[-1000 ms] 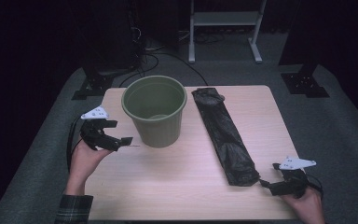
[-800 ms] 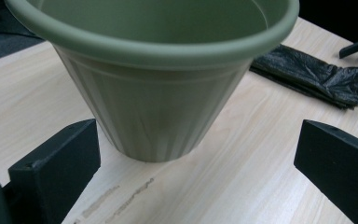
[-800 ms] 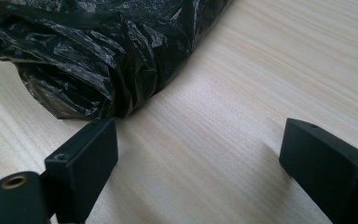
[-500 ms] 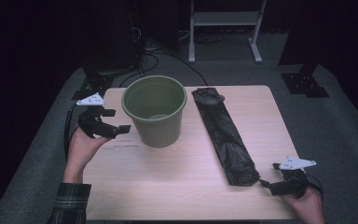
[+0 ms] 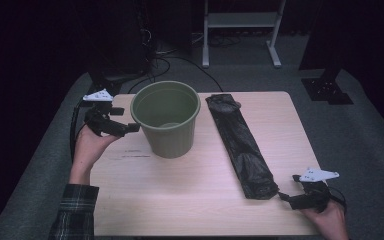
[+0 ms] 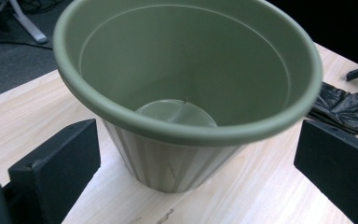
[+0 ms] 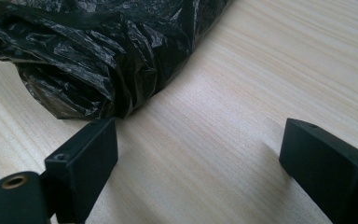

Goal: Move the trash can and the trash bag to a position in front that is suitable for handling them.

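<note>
At the far left of the table, the left gripper is held above the wood, its tips pointing right and reaching the side of the green pot, just under the rim. In the left gripper view its jaws are spread wide, with the pot standing between and beyond them; whether either jaw touches the pot wall I cannot tell. The pot stands upright on its base, mouth open upward, left of the table's middle and toward the far edge. A strip of bare wood lies between the pot and the left edge, where the left hand sits, and a broad open stretch of tabletop lies on the near side of the pot.

Right of the pot, apart from it, lies the black plastic bag, folded into a long flat strip. Its long axis runs from the far edge near the middle of the table toward the near right, so its near end points at the right gripper. Bare wood separates pot and bag, widening toward the near edge.

At the near right corner, the right gripper rests low by the table's edge, tips pointing left at the bag's near end. In the right gripper view its jaws stand wide apart with bare wood between them; one jaw lies just beside the crumpled bag end, gripping nothing. Right of the bag the table is open to its right edge.
</note>
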`<move>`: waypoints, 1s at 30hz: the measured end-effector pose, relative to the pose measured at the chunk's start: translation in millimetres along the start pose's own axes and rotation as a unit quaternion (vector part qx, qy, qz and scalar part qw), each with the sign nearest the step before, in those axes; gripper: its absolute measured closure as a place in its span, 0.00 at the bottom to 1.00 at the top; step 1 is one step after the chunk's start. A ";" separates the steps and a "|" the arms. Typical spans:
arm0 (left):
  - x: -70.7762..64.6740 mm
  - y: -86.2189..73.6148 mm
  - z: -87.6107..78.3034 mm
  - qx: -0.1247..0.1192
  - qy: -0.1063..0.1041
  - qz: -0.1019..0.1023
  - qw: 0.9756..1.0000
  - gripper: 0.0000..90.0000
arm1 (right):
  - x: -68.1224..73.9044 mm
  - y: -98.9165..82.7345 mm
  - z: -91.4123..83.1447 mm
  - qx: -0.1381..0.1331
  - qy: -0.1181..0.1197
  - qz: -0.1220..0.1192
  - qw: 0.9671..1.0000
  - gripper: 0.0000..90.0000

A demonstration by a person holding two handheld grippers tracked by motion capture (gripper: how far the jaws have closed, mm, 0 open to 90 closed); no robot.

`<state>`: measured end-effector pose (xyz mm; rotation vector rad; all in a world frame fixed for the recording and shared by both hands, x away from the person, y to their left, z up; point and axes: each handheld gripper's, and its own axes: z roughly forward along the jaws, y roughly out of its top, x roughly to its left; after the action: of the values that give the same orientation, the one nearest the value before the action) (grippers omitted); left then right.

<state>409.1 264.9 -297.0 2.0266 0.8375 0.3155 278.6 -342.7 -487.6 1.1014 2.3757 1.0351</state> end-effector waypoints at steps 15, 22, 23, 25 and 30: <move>22.6 8.3 20.3 0.002 -0.003 -0.015 1.000 0.00 | -0.1 0.0 0.0 -0.001 0.000 0.000 1.000 0.11; 26.9 8.3 28.4 0.005 -0.008 -0.022 1.000 0.00 | 0.0 0.0 0.0 0.000 0.000 0.000 1.000 0.11; 27.3 8.4 30.5 0.006 -0.010 -0.023 1.000 0.00 | 0.0 0.0 0.0 0.000 0.000 0.000 1.000 0.11; 27.2 8.8 33.8 0.008 -0.007 -0.023 1.000 0.00 | -0.1 0.0 0.0 0.000 0.000 -0.001 1.000 0.11; 28.6 9.9 39.0 0.015 0.005 -0.026 1.000 0.00 | -0.1 0.0 0.0 0.000 0.000 -0.001 1.000 0.11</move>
<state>454.5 255.2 -313.7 2.0298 0.9032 0.2849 278.7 -342.8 -487.6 1.0991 2.3756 1.0348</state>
